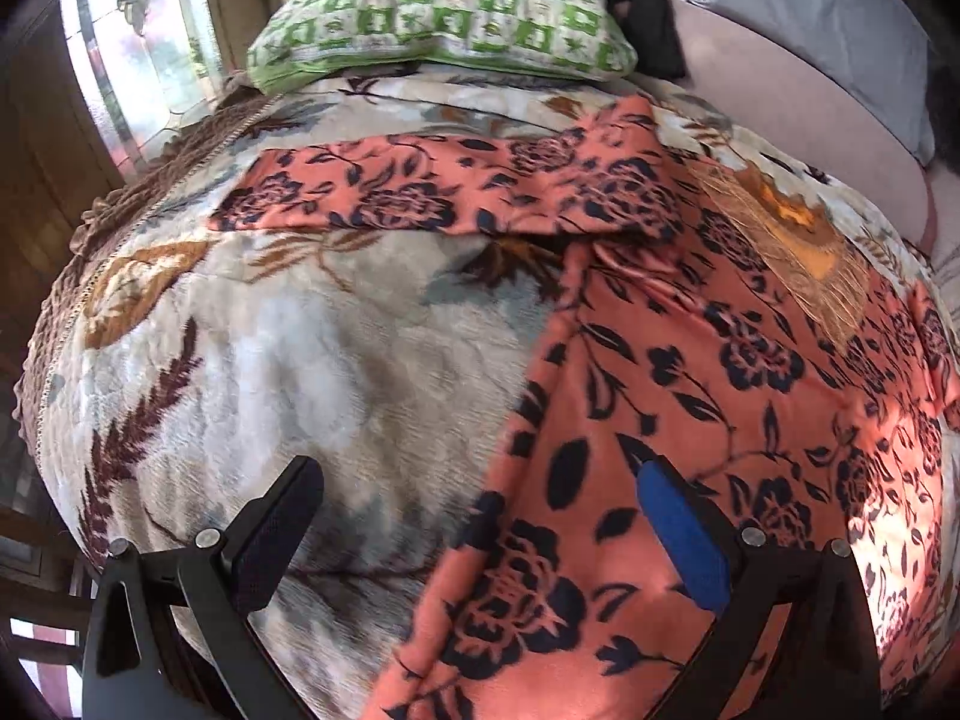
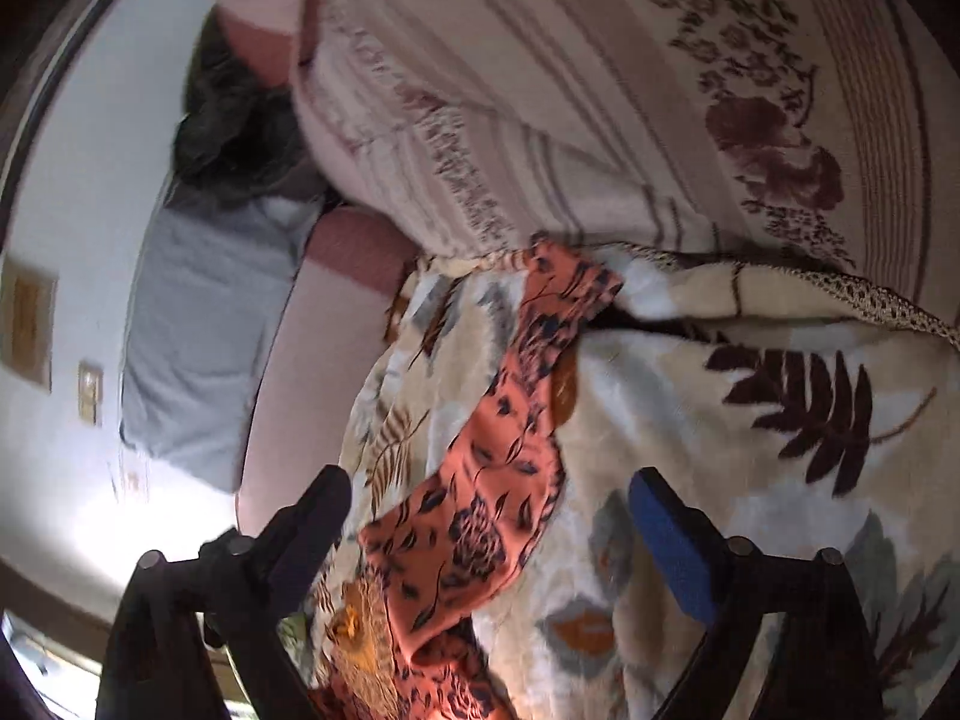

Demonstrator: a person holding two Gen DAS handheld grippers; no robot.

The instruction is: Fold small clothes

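From the left wrist, the left tool [image 1: 480, 516] is hanging over the bed with its fingers spread wide and nothing between them. The coral floral garment [image 1: 690, 360] is lying flat on the plush floral blanket [image 1: 252, 348], one sleeve [image 1: 420, 192] stretching out to the left across the blanket, probably so the sleeves can be folded in first. The near hem is running under the blue-padded finger [image 1: 684, 534], which is sitting over the cloth; whether it is touching cannot be told. A gold embroidered patch [image 1: 792, 240] is showing at what looks like the neck. A green checked pillow [image 1: 444, 18] is resting at the far end of the blanket.

From the right wrist, the right tool [image 2: 486, 528] is also hovering spread apart, gripping nothing. The other sleeve [image 2: 540, 360] is lying along the blanket, reaching away from the tool toward a pink striped spread [image 2: 540, 90]. The tool is sitting just above the sleeve near the body of the garment, likely lining up to pinch it. A grey pillow [image 2: 204, 324] is lying to the left.
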